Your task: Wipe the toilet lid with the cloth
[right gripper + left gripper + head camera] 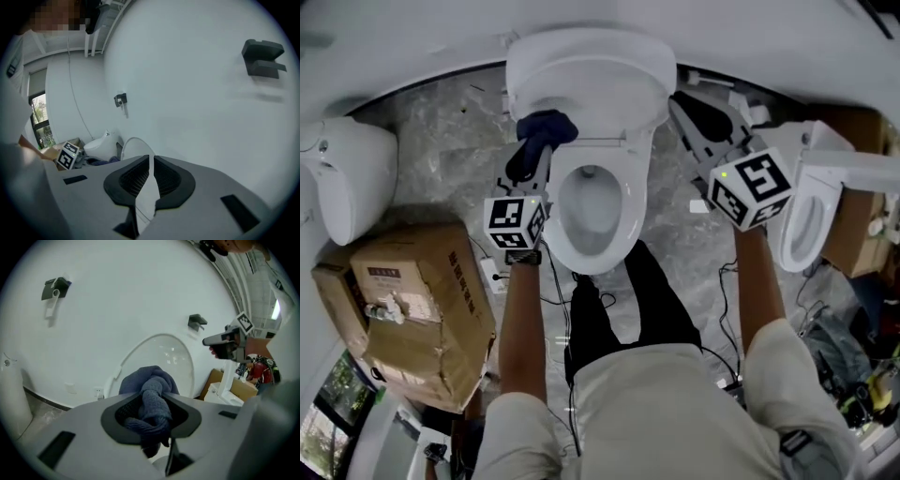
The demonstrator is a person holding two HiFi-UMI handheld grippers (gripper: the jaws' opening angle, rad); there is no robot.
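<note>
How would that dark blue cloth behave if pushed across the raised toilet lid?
Probably floppy: the cloth bunches and droops from the left hand-held gripper. Likely light; its nubby weave should slide over the glossy lid.

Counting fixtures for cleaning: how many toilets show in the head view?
3: middle toilet in the centre, left toilet at the left edge, right toilet at the right edge. Others may be hidden.

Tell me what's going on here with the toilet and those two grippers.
A person stands over a toilet with a gripper in each hand. The left gripper is shut on a dark blue cloth, held up close to the raised toilet lid; whether the cloth touches the lid can't be told. The right gripper is shut and empty, off to the right of the toilet.
</note>
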